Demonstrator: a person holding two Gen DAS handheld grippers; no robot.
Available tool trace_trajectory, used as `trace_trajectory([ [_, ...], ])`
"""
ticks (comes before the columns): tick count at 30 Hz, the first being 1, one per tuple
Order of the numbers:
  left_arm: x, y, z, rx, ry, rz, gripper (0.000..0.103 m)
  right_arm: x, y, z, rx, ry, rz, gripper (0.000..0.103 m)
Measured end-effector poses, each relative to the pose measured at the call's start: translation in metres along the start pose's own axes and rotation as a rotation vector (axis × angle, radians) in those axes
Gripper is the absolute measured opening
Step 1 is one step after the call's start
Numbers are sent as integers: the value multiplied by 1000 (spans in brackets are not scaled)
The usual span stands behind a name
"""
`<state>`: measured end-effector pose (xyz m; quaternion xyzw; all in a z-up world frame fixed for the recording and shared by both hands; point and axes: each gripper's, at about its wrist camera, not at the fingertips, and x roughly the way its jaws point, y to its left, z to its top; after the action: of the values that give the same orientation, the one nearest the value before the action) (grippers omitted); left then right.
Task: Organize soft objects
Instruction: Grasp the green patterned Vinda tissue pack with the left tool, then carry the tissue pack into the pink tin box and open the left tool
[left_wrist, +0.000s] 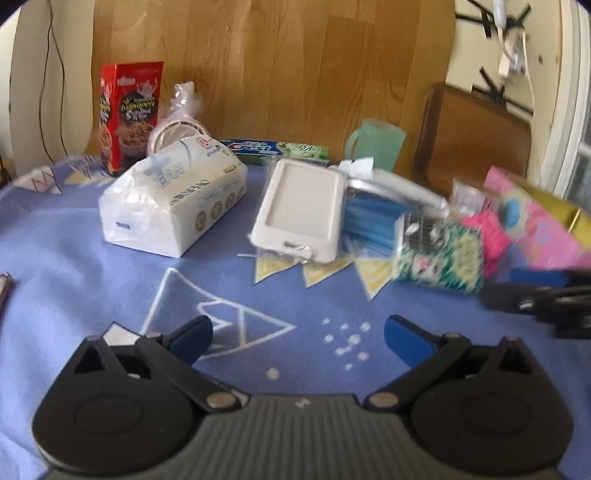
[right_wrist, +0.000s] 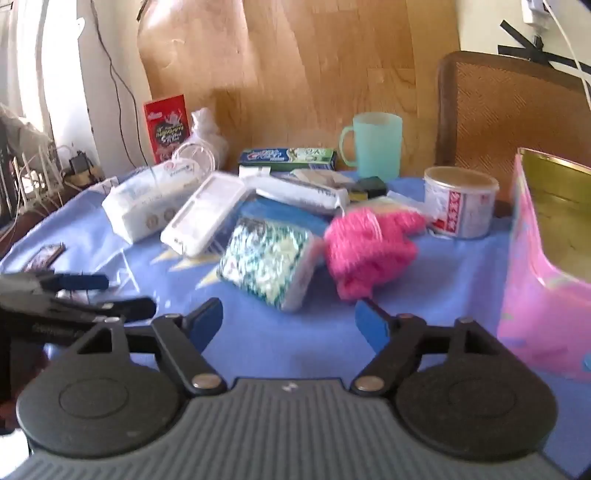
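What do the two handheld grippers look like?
Both look alike. The left gripper and right gripper each have a ribbed grey body, two round black discs, black link arms with silver rivets, and blue-padded fingers. No hand, sleeve or cable shows.

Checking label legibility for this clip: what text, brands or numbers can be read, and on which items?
"Crest": toothpaste box.
Red snack box: script print, too blurred to read.
White tissue pack: print too blurred.
Round tub: red characters, unreadable.
Green patterned pack: no legible text.
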<state>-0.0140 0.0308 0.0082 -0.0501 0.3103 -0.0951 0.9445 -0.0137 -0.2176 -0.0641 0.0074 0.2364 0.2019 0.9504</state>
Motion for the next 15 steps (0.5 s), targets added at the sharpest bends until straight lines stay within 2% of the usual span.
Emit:
trace_trajectory([
  [2,2,1,13,-47,4,-76,92,1,-4,-2,30,13,35,70],
  [3,5,1,20,-62,5,-118,87,6,-5,0,38,23,45,70],
  [6,21,-12,41,-62,4,-233,80,16,-4,0,28,37,28,68],
  [8,39,-23,50,-61,37,-281,74,19,0,0,2,31,18,68],
  [9,49,-27,53,-67,57,-311,69,21,2,0,-15,28,15,63],
  [10,60,-31,53,-78,91,-331,52,24,4,1,-30,28,15,59],
  [11,68,-35,50,-92,126,-342,44,16,2,-6,-38,29,20,49],
  [15,54,-49,38,-79,102,-332,44,8,2,-5,-66,14,8,44],
])
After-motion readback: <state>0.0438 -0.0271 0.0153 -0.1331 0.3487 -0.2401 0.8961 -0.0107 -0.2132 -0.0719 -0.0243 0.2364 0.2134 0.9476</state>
